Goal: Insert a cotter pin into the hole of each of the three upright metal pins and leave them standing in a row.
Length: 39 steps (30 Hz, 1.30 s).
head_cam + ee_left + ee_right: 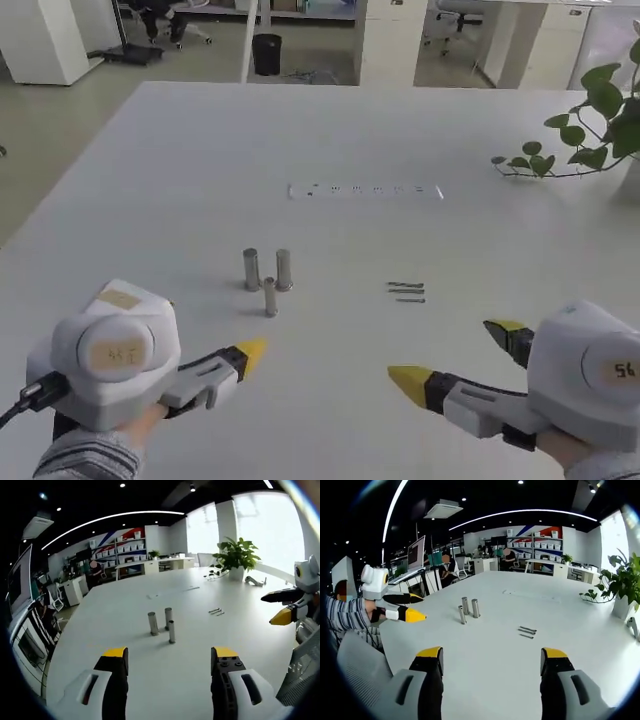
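Reference landmark: the three upright grey cylindrical metal pins (268, 278), which stand in a tight triangle on the white rectangular table (150, 180), two at the back side by side and one in front between them. No hole in them can be made out.

Three thin dark cotter pins (406, 292) lie flat and parallel, to the right of the metal pins and well apart from them.

The left gripper (170, 654), with yellow-tipped jaws on a white body, hovers nearer than the metal pins and to their left. Its jaws stand wide apart with nothing between them. The right gripper (458, 352) hovers nearer than the metal pins and to their right, nearer than the cotter pins. Its jaws are also spread wide and carry nothing.

Clearances: bare table surface surrounds the metal pins on all sides. A white recessed power strip (365, 190) lies beyond them, short of the far table edge. The left table edge runs well left of them. A green leafy plant (600, 115) stands far to their right.

Markings: each gripper body carries a pale label (124, 352) with orange digits, too blurred to read reliably.
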Each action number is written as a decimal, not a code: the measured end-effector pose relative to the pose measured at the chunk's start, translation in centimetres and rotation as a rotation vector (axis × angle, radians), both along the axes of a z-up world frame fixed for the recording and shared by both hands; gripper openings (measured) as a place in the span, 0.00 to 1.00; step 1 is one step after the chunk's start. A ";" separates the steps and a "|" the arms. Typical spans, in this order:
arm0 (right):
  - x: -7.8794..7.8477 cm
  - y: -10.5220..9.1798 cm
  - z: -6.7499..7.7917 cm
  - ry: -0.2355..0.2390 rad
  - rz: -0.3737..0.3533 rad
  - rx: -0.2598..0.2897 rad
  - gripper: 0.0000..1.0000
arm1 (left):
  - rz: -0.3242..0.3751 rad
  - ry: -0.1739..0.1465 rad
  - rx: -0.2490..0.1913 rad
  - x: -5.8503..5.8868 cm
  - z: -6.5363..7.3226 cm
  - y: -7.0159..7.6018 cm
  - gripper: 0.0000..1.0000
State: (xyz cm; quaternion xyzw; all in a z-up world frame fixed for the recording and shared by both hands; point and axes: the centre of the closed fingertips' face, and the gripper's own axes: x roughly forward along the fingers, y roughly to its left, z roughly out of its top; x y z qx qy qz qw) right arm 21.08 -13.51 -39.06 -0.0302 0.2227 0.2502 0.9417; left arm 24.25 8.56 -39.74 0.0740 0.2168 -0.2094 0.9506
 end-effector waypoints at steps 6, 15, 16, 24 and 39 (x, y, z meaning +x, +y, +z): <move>0.9 0.3 -0.8 0.008 0.034 -0.029 0.70 | -0.068 0.012 0.003 2.1 -1.8 -1.0 0.56; 2.6 0.6 -1.2 0.032 0.049 -0.017 0.61 | -0.145 0.009 0.000 5.2 -3.2 -3.1 0.41; 2.7 0.6 -1.3 0.035 0.050 -0.015 0.60 | -0.147 0.012 -0.001 5.5 -3.4 -3.2 0.39; 3.3 1.1 -1.2 0.038 0.064 -0.012 0.55 | -0.189 0.025 -0.016 7.9 -4.9 -4.4 0.26; 4.1 1.2 -2.2 0.059 0.046 -0.008 0.51 | -0.234 0.044 0.014 9.7 -6.6 -4.9 0.06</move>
